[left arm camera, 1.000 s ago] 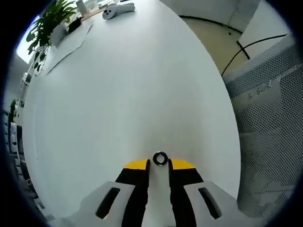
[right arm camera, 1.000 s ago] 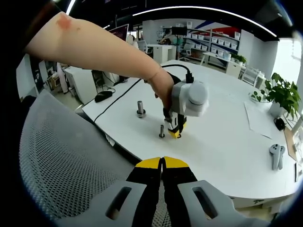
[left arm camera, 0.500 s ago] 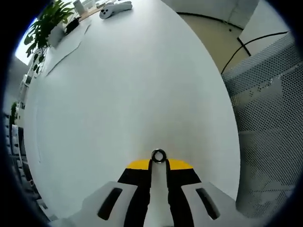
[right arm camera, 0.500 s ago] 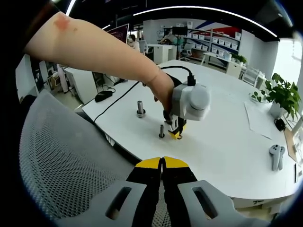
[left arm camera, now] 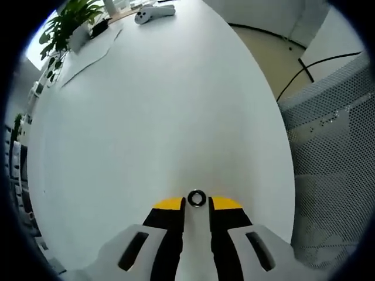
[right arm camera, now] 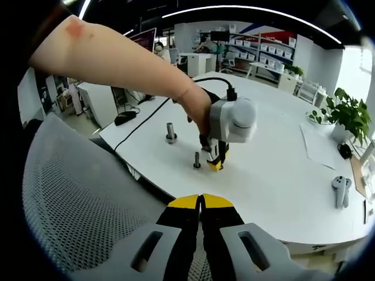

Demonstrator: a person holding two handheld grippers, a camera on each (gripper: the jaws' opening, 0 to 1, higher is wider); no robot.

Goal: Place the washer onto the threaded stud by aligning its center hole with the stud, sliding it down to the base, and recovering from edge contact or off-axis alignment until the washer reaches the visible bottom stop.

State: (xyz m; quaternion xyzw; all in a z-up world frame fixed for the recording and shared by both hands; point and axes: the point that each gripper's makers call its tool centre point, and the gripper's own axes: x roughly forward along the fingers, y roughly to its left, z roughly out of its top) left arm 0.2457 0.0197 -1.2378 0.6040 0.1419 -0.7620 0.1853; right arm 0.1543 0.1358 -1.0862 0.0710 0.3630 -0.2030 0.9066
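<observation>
In the left gripper view, the left gripper (left arm camera: pixel 197 203) stood open, its yellow-tipped jaws parted over the white counter (left arm camera: pixel 158 105). The washer (left arm camera: pixel 196 198), a small dark ring, sat just ahead of the gap between the jaw tips, seen end-on; whether either jaw touched it could not be told. Far beyond the gripper, at the counter's far edge, lay a white controller (left arm camera: pixel 153 12) and a potted plant (left arm camera: pixel 70 26), and a mesh chair back (left arm camera: pixel 331 175) rose to the gripper's right.

In the right gripper view, the right gripper (right arm camera: pixel 201 199) had its jaws pressed together with nothing between them, held over a mesh chair back (right arm camera: pixel 76 205). Ahead of it, a person's hand (right arm camera: pixel 199 108) held the left gripper (right arm camera: pixel 214 164) pointed down at the counter (right arm camera: pixel 275 175). A short threaded stud (right arm camera: pixel 197 160) stood upright just beside that gripper's tips, and a second, taller stud (right arm camera: pixel 170 133) stood farther off near a black cable (right arm camera: pixel 143 120).
</observation>
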